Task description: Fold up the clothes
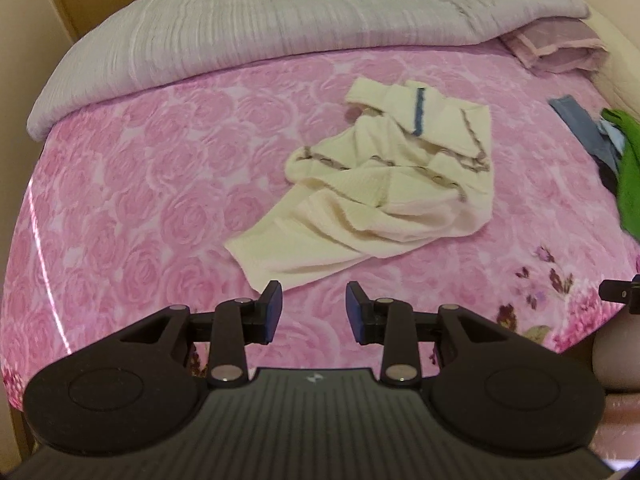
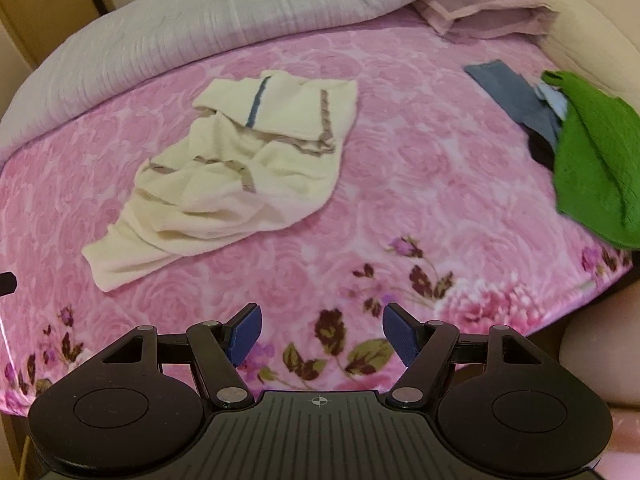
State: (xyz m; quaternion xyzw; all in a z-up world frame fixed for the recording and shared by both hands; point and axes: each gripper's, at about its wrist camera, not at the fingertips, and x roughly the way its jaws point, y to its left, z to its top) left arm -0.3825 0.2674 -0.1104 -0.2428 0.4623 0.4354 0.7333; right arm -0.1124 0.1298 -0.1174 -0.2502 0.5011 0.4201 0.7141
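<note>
Left gripper [image 1: 314, 312]: black frame, blue pads, at 6 o'clock of its own view. Jaws apart with a moderate gap, nothing between them, hanging above the pink sheet just short of the nearest corner of the cloth.

Right gripper [image 2: 322, 334]: same build, at 6 o'clock of its own view. Jaws spread wider, empty, over the flower-printed border of the sheet; it touches nothing.

Bedsheet [image 2: 400, 168]: pink, rose pattern all over, with darker flower sprigs along the near edge. It covers the whole bed.

Cream garment [image 1: 384, 184]: the task's piece. It lies crumpled at the centre of the bed, at about 12 to 1 o'clock ahead of the left gripper and 10 to 11 o'clock ahead of the right gripper. Grey-brown trim lines, one short blue stripe near its far end. One near corner lies flat and points toward the left gripper. No gripper touches it.

Clothes pile [image 2: 592, 152]: at 2 to 3 o'clock in the right view, at the bed's edge, well apart from the cream garment. Green cloth on top, blue and dark pieces beneath.

Grey quilt [image 1: 280, 28]: rolled along the far side of the bed, at 12 o'clock.

Mauve pillow [image 2: 488, 12]: at 1 o'clock, partly under the quilt's end.
</note>
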